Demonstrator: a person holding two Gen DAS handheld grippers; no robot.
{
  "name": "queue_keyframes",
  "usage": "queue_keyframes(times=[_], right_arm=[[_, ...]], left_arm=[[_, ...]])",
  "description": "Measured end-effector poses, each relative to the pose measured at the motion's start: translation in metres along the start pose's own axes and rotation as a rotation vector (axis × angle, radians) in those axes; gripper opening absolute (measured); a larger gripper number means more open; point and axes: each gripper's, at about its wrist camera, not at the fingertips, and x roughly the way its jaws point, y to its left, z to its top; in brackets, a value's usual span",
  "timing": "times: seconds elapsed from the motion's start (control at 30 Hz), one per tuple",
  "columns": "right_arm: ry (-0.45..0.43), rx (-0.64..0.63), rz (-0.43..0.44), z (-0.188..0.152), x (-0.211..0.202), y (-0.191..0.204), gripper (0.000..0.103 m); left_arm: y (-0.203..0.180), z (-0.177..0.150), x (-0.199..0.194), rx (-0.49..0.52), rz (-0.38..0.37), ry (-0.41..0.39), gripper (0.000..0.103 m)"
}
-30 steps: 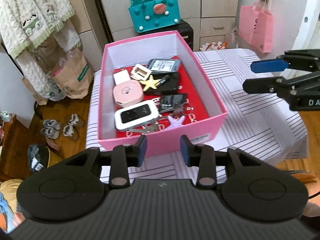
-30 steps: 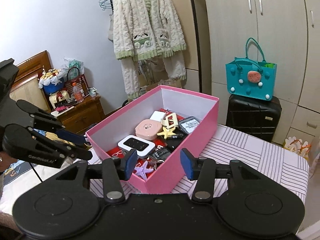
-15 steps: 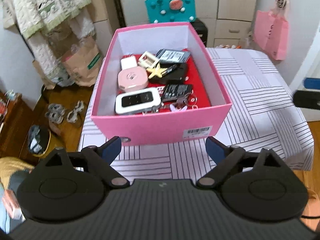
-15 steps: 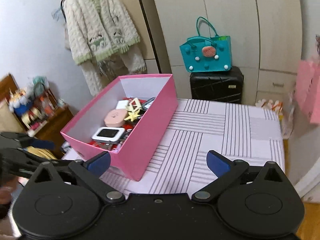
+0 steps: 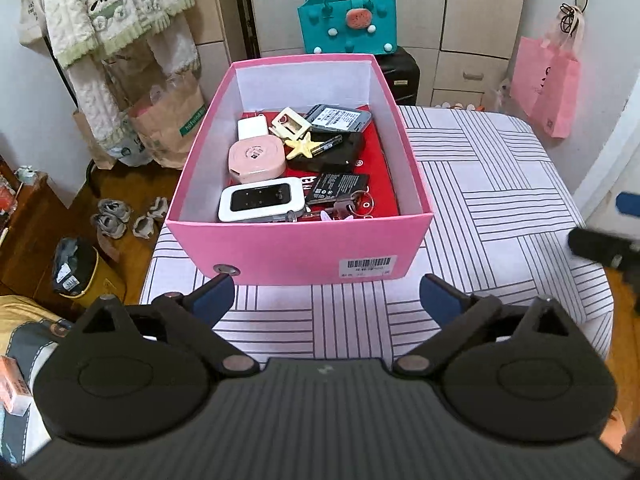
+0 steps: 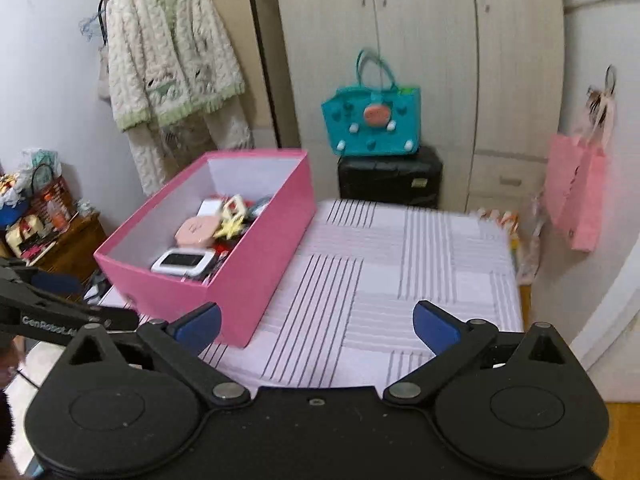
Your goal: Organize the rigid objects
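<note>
A pink box (image 5: 304,248) stands on the striped table (image 5: 500,184). It holds several small items: a white pocket router (image 5: 260,199), a pink round case (image 5: 256,157), a yellow star (image 5: 303,147), black battery packs (image 5: 338,188) and keys. My left gripper (image 5: 326,298) is open and empty, just in front of the box's near wall. My right gripper (image 6: 316,324) is open and empty, over the table to the right of the box (image 6: 256,256). Its tips show at the right edge of the left wrist view (image 5: 600,248).
A teal bag (image 5: 347,26) sits on a black suitcase (image 6: 390,178) behind the table. A pink bag (image 5: 550,84) hangs at the right wall. Clothes hang at the back left (image 5: 120,20). Shoes (image 5: 114,218) lie on the floor left of the table.
Both grippers have opened wide from nearly shut. The left gripper has drawn back from the box. The right gripper has swung right, away from the box, over the table.
</note>
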Motion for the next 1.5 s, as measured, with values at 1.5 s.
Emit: queue_keyframes(times=[1.5], right_arm=[[-0.066,0.033,-0.137,-0.022,-0.020,0.016,0.103]], left_arm=[[-0.014,-0.015,0.007,-0.023,0.038,-0.022,0.101]])
